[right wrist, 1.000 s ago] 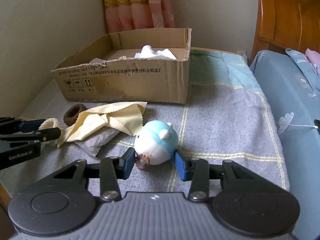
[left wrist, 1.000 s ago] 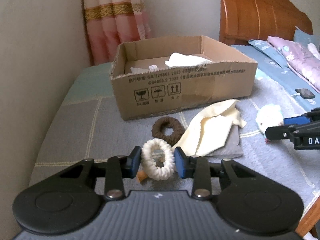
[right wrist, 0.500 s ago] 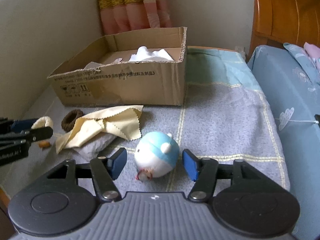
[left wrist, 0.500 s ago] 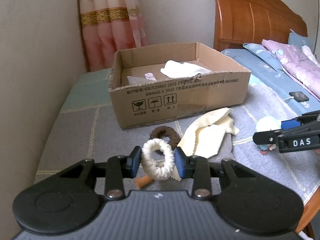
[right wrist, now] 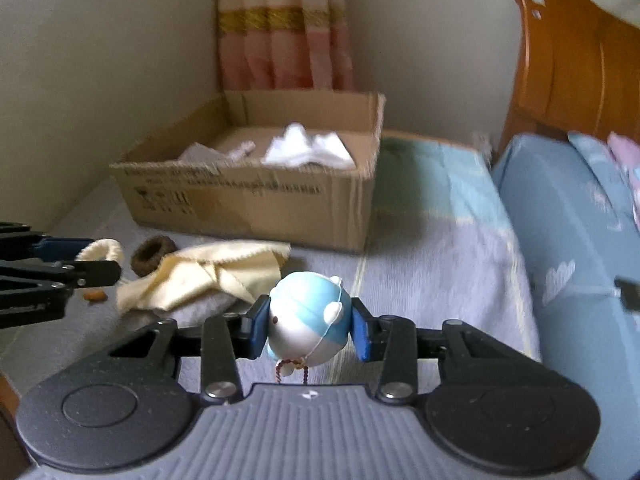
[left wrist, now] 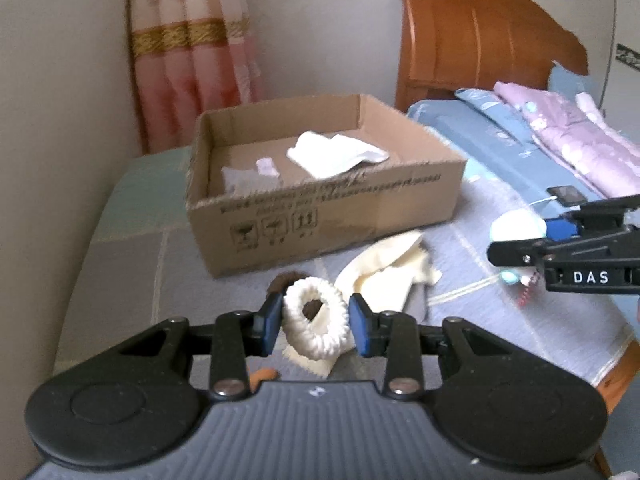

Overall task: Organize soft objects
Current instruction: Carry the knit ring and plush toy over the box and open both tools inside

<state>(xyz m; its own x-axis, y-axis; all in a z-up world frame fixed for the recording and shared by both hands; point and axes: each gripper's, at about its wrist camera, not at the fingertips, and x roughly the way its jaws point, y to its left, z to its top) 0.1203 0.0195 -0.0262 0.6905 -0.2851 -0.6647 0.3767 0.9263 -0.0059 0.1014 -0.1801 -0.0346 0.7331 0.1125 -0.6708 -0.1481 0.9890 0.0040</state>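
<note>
Since tongs [right wrist: 307, 326] reclosed, toy [right wrist: 308, 320] lifted

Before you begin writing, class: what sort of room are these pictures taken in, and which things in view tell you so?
Most likely a bedroom at home. A wooden headboard rises behind folded quilts, a pink curtain hangs in the corner, and a cardboard box sits on the checked bedcover.

Left gripper [left wrist: 314, 322]: black linkage arms, blue pads, silver screws, ribbed grey body; right gripper [right wrist: 308, 322] alike, white "DAS" lettering
</note>
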